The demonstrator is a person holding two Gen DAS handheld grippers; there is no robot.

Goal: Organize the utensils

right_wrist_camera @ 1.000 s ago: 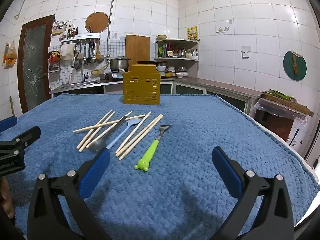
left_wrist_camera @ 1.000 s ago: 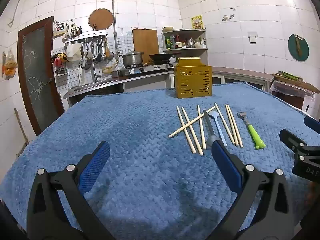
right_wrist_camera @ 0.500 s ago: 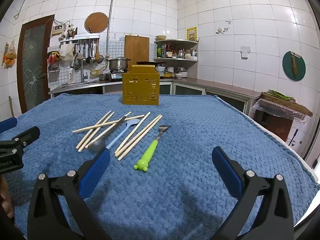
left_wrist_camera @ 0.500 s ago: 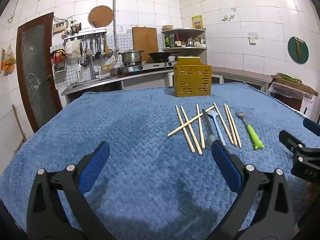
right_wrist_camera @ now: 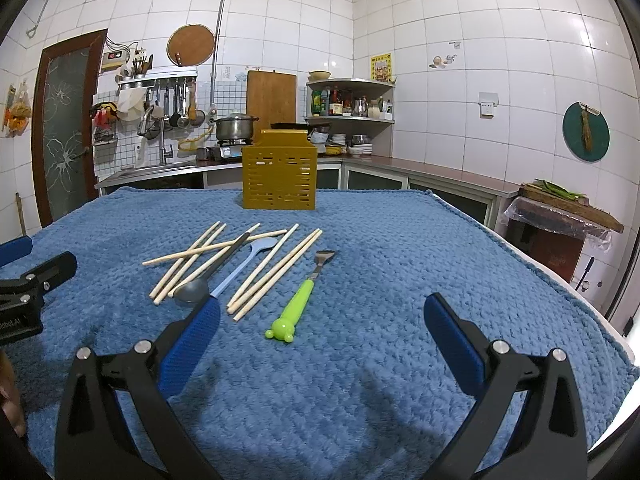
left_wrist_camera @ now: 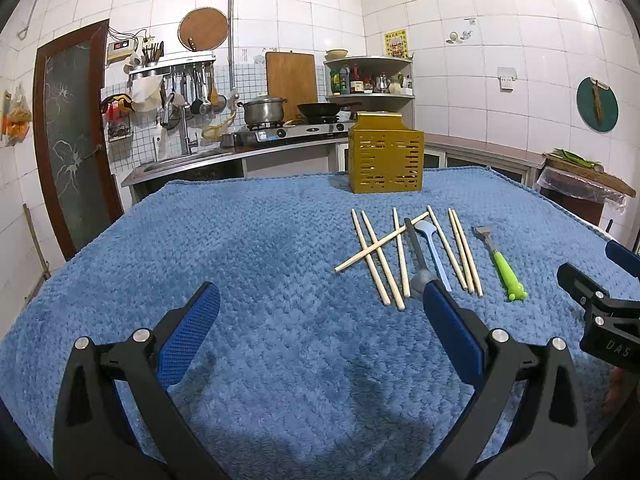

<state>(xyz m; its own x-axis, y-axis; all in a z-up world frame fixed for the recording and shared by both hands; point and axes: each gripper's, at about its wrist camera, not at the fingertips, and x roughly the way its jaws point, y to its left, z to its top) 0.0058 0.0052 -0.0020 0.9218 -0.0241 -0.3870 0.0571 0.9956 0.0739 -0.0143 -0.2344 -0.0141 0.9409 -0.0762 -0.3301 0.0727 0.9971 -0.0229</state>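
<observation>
1. The left gripper and the right gripper are both wide open and hold nothing.
2. The chopsticks, two spoons and a green-handled fork lie on the blue blanket, in front of the yellow holder.
3. The chopsticks look light, stiff and thin. I think they could roll or slip, so grab one near its middle.
4. The fork's fat green handle looks easiest to pinch.
</observation>
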